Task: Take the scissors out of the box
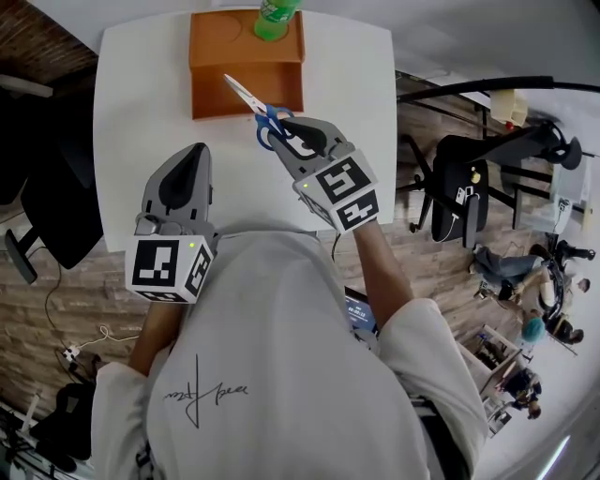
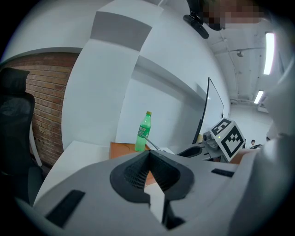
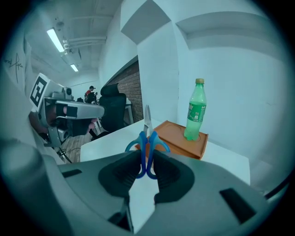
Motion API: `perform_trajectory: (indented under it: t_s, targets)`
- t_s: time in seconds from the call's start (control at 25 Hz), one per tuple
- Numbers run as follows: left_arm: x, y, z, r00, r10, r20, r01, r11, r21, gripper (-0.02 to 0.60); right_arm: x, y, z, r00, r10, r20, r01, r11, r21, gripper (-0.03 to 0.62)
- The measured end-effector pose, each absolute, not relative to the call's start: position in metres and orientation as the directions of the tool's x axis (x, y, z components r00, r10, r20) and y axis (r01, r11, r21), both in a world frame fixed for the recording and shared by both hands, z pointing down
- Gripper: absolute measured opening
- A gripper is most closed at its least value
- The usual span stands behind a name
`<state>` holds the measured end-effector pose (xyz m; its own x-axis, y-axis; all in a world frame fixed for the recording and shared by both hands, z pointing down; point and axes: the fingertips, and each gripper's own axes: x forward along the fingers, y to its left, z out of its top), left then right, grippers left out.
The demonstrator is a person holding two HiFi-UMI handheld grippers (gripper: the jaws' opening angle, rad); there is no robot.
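Blue-handled scissors [image 1: 251, 101] hang in the air above the white table [image 1: 141, 112], blades pointing up and left over the front edge of the orange box [image 1: 211, 89]. My right gripper [image 1: 280, 129] is shut on the blue handles. In the right gripper view the scissors [image 3: 146, 138] stand upright between the pads, with the box [image 3: 177, 139] behind them. My left gripper [image 1: 193, 152] hovers over the table's near left, shut with nothing in it. Its own view shows the jaws [image 2: 148, 155] closed tip to tip, and the scissors' blade [image 2: 153, 145] beyond them.
A green plastic bottle [image 1: 274, 19] stands in the box's far right corner and also shows as the bottle [image 3: 196, 110]. A black chair [image 1: 52, 202] sits left of the table, and another chair [image 1: 461, 192] and stands are at the right. The person's torso covers the table's near edge.
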<state>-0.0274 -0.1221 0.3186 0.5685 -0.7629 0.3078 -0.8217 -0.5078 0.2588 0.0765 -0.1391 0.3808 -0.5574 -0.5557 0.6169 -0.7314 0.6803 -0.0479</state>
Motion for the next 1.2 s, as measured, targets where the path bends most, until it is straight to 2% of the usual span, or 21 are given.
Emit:
perform_trajectory:
  t_s: [1.2]
  targets:
    - [-0.023, -0.124, 0.297, 0.596, -0.762, 0.254, -0.801, -0.54, 0.258, -0.003, 0.086, -0.131, 0.288, -0.606, -0.716, 0.346, -0.78, 0.621, -0.079, 0.094]
